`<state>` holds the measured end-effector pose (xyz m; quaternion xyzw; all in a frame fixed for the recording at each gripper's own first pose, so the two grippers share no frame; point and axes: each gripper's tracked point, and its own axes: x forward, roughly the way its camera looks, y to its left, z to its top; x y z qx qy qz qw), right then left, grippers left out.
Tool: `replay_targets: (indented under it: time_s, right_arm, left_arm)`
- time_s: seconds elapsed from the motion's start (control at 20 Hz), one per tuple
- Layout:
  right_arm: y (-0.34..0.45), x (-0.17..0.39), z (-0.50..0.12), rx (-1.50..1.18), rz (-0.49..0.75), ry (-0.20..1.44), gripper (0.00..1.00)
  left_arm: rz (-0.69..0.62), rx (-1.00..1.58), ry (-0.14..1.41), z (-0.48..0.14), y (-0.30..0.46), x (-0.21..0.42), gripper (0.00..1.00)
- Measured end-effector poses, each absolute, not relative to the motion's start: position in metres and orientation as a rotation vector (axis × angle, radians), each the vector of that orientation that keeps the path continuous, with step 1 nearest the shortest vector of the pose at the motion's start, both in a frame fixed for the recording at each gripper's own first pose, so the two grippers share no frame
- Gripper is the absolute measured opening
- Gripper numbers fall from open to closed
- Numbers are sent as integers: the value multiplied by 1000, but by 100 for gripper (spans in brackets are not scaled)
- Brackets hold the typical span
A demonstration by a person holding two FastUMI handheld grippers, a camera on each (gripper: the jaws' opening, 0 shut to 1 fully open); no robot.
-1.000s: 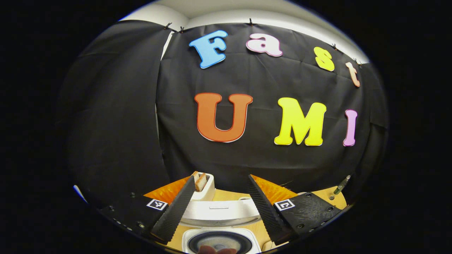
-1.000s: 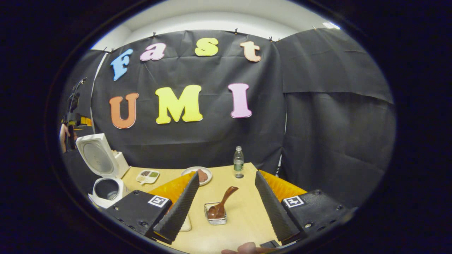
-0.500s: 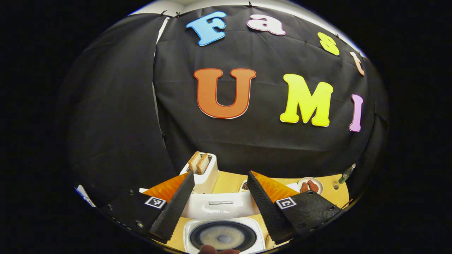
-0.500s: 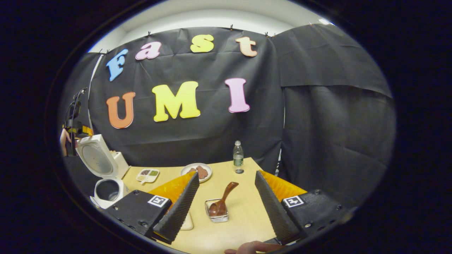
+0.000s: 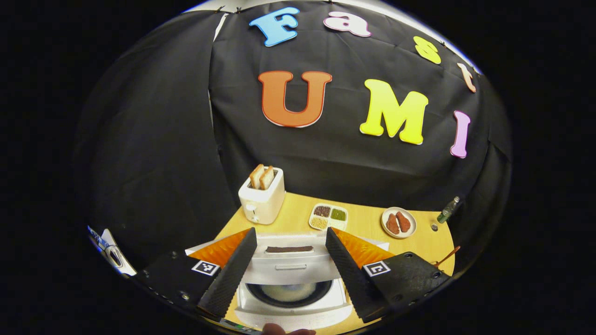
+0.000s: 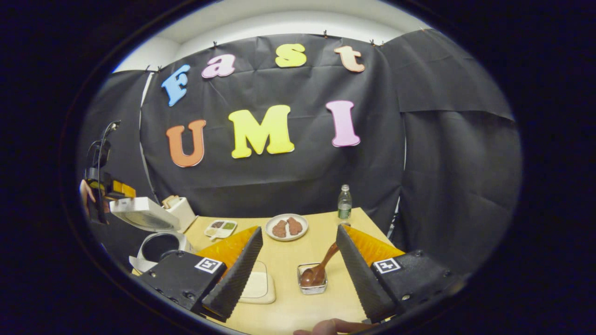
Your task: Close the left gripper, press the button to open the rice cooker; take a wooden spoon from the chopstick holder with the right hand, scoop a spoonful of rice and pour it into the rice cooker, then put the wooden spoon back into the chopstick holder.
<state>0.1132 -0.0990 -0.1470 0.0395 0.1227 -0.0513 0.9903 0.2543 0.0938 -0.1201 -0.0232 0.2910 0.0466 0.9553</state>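
Note:
The white rice cooker lies right under my left gripper, whose fingers stand open on either side of it. Its lid hangs half lowered over the dark inner pot. In the right gripper view the cooker stands far left with the lid tilted over it, and the left gripper hovers behind it in a hand. A brown wooden spoon leans in a small clear holder just ahead of my right gripper, which is open and holds nothing.
On the wooden table stand a toaster with bread, a divided tray of grains, a plate with brown food and a bottle. A pale shallow dish lies by my right gripper's left finger.
The cooker lid has dropped from upright to half lowered. The left gripper view has tipped down, showing more table. The right gripper has turned left, so the spoon now sits nearer its right finger.

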Motion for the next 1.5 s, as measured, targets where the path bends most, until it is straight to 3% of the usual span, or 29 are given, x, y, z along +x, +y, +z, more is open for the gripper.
replay_targets:
  time_s: [0.35,0.6,1.05,1.5]
  right_arm:
    - [-83,98,-152,94,-50,256,100]
    - [-91,96,-157,119,-52,270,100]
    - [-103,111,-163,119,-40,278,100]
    - [-104,129,-166,149,14,279,99]
  left_arm:
    - [97,-117,766,-186,85,197,96]
    - [91,-125,891,-231,80,177,100]
    - [120,-57,1051,-269,80,165,98]
    - [122,-26,959,-275,81,164,100]
